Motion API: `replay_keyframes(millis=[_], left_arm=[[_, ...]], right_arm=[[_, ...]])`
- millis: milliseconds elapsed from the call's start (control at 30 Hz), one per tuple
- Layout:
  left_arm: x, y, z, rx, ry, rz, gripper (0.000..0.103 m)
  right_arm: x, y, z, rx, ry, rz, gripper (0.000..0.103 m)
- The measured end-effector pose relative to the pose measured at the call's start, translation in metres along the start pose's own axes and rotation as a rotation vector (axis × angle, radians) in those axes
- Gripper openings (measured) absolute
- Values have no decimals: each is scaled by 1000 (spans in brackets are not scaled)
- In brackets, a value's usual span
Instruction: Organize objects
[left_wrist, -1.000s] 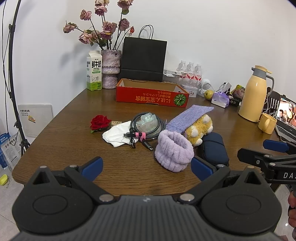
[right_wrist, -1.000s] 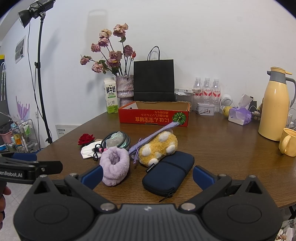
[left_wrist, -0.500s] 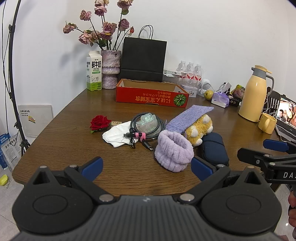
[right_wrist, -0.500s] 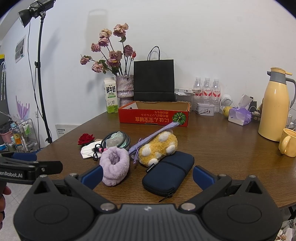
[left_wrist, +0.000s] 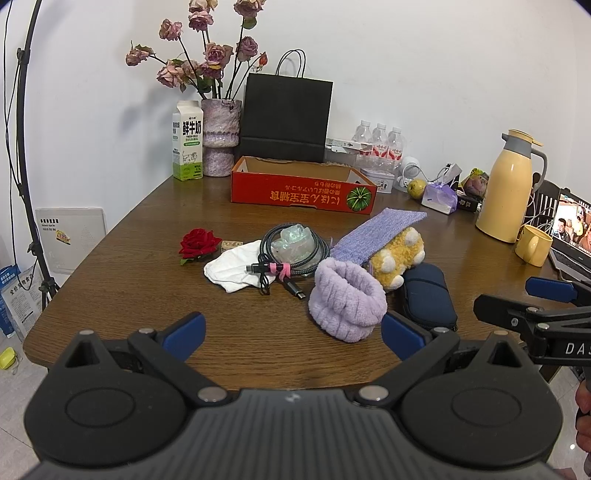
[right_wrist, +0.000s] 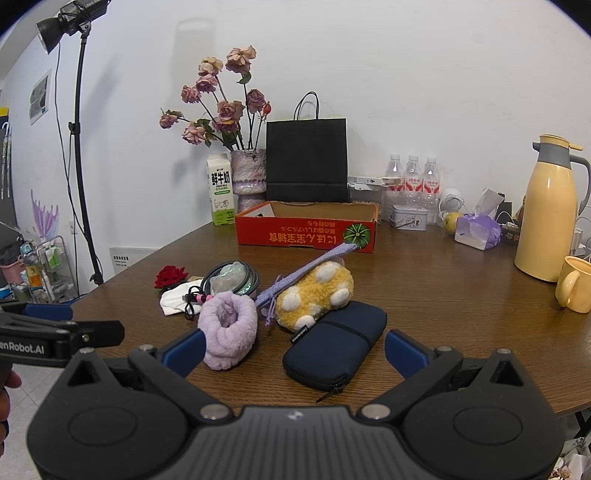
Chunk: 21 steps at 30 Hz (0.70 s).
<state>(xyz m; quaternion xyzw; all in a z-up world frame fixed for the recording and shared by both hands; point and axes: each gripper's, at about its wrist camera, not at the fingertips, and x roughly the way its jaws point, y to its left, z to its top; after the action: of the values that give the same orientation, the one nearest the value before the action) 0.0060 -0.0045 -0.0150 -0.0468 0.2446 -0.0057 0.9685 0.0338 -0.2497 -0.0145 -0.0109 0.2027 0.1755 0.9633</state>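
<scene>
Right wrist view: a navy zip pouch lies at the counter's near edge, touching a yellow plush beside a lilac headband, with the empty right tool and left tool both spread wide.

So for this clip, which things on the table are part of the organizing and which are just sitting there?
Job, likely:
red box
purple scrunchie
yellow plush
navy pouch
coiled cable
red rose

Just lying about:
yellow thermos
mug
milk carton
black bag
</scene>
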Motion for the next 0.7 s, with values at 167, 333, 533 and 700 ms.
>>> replay_keyframes(millis=[167, 333, 533, 700], left_arm=[[0, -1, -1, 0, 0, -1, 103], [0, 0, -1, 0, 0, -1, 103], [0, 0, -2, 0, 1, -1, 103], [1, -1, -3, 0, 0, -3, 103]], right_arm=[[0, 0, -1, 0, 1, 0, 103], [-1, -2, -3, 1, 2, 0, 103], [-2, -2, -8, 0, 6, -2, 103], [0, -3, -7, 0, 8, -3, 103]])
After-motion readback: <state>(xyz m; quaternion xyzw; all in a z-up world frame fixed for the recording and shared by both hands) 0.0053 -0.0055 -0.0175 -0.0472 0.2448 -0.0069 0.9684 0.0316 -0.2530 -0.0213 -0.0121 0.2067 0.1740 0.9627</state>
